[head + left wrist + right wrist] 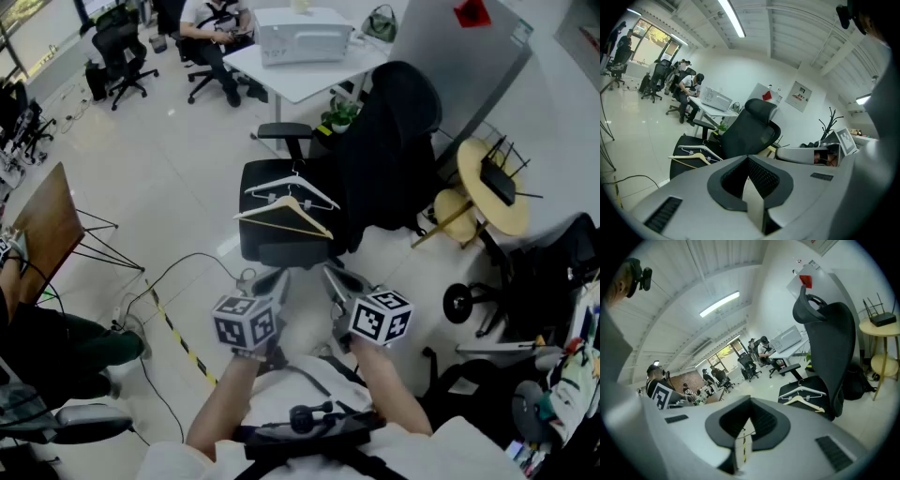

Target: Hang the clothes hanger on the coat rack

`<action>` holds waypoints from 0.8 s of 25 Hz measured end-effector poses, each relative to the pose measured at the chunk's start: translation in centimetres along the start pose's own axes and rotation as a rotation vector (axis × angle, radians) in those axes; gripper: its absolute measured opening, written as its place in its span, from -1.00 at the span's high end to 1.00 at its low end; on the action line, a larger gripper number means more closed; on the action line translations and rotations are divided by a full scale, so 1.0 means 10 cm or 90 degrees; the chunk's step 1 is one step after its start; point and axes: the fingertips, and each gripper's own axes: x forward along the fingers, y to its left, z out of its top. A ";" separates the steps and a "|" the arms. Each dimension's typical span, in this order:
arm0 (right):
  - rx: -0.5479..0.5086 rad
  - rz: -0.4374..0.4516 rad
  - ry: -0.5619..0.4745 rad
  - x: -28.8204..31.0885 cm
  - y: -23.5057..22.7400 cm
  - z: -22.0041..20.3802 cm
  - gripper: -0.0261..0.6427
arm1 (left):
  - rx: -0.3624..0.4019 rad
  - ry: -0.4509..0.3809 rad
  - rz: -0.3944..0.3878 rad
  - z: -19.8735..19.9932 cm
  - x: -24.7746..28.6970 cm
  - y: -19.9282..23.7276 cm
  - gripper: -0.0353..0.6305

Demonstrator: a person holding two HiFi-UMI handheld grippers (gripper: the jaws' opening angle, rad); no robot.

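Two hangers lie on the office chair (262, 246) at twelve o'clock (white wire hanger (292, 191), wooden hanger (284, 216)); I hold left gripper (275, 278) and right gripper (333, 277) pinched together, empty.

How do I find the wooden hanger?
Look for the big black office chair in the middle of the room. Two hangers lie on its seat. The wooden hanger is the thick tan one, and its neighbour is a thin white hanger.
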 end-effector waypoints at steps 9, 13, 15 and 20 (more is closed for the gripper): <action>0.001 -0.002 0.002 0.11 -0.05 0.02 0.92 | 0.000 0.004 -0.005 0.04 0.08 0.08 0.91; 0.003 -0.004 0.003 0.15 -0.02 0.03 0.92 | -0.002 0.009 -0.006 0.04 0.08 0.12 0.91; 0.002 -0.004 0.004 0.20 -0.02 0.03 0.92 | -0.003 0.008 -0.006 0.07 0.08 0.15 0.91; -0.002 -0.006 0.003 0.34 0.02 0.08 0.92 | 0.001 0.009 -0.013 0.16 0.09 0.24 0.91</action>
